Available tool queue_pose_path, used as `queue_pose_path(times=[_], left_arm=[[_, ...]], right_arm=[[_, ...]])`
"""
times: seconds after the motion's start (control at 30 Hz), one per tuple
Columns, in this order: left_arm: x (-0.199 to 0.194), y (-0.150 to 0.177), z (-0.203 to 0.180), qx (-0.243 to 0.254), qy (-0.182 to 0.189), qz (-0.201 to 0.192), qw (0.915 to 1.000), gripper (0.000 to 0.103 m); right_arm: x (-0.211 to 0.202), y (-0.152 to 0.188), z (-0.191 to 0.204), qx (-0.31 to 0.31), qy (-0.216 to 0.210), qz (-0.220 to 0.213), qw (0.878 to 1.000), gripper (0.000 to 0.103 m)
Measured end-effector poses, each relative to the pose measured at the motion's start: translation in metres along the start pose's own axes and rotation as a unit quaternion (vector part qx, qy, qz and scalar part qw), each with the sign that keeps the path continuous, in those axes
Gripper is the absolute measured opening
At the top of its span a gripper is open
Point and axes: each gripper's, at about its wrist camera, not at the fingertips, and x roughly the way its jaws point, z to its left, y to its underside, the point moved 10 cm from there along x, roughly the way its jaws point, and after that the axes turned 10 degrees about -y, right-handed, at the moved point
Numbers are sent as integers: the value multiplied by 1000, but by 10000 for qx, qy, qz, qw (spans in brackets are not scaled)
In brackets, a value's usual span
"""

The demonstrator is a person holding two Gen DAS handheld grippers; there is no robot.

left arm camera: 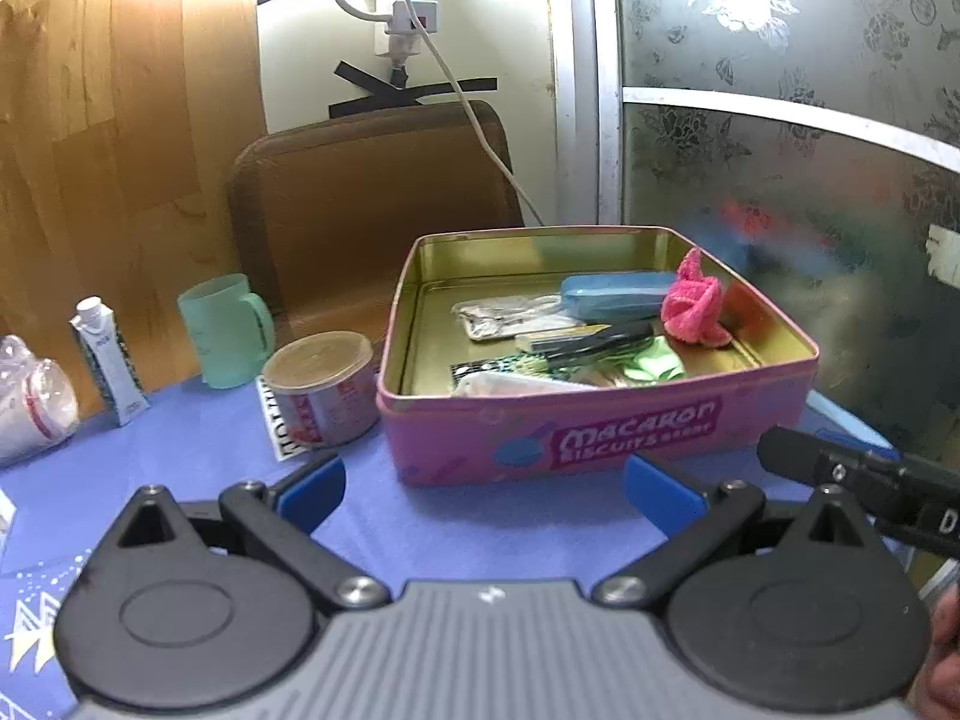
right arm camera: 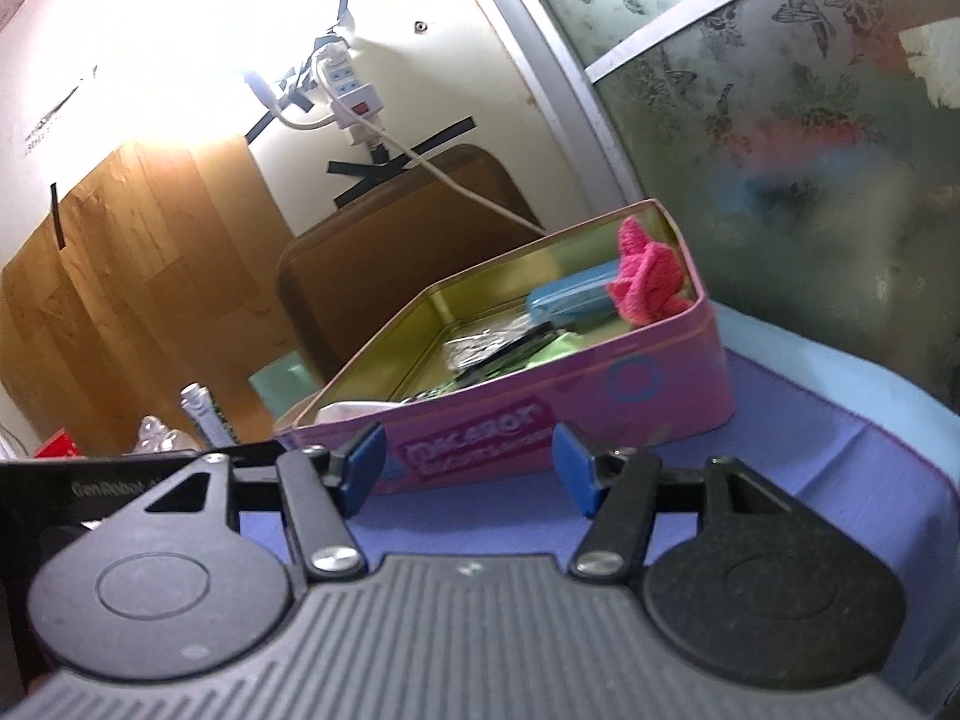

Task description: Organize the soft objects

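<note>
While both grippers, left gripper point(left arm camera: 485, 489) and right gripper point(right arm camera: 468, 467), gape empty, the pink cloth point(left arm camera: 695, 305) lies inside the biscuit tin point(left arm camera: 600, 420) beyond their fingers; tidying seems nearly finished.

cream wall point(left arm camera: 510, 30) behind, black tape strips crossed on it, white power strip point(left arm camera: 408, 6) with cable hanging. wood-grain panel point(left arm camera: 108, 150) at left. brown chair back point(left arm camera: 372, 192) near tabletop. frosted floral glass door point(left arm camera: 780, 90) at right. strong glare up top.
</note>
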Motion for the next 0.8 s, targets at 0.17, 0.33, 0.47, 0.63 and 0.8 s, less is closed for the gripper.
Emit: queue_pose_path(times=[0.17, 0.33, 0.47, 0.63, 0.8], left_arm=[[-5, 11, 10, 19, -134, -20, 9999, 103], [-6, 22, 21, 20, -236, 5, 9997, 103], [-5, 29, 26, 51, -284, 29, 9996, 103], [-1, 36, 33, 23, -324, 96, 9994, 103], [2, 40, 40, -49, -362, 156, 9992, 103]], right_arm=[[-1, 5, 13, -7, -74, 25, 10000, 69], [2, 10, 20, 31, -128, 100, 9999, 69], [7, 15, 25, 81, -168, 167, 9997, 70], [14, 23, 32, 48, -183, 301, 9994, 73], [16, 25, 36, -11, -128, 312, 9994, 80]])
